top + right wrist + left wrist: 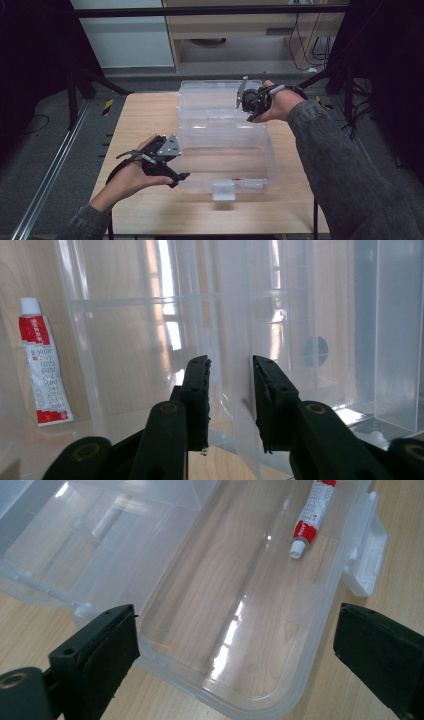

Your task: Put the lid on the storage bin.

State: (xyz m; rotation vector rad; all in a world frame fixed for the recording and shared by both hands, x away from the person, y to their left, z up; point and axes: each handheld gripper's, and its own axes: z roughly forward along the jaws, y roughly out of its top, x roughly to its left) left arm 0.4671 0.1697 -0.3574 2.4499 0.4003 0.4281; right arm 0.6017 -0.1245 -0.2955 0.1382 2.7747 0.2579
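Clear box (225,165) at worktop centre, lid (220,100) open toward far edge; right gripper (231,390) narrowed astride lid wall, pads apparently not yet pressing; left gripper (235,650) wide open, straddling box's left end, holding nothing; advisable: pinch wall squarely, brace base, swing lid slowly.

Wooden table (150,125) on a grey floor (60,150); metal floor rail (50,175) at left; light cabinet (235,30) beyond; dangling cables (312,47) at upper right; dark frame struts (90,80) alongside.
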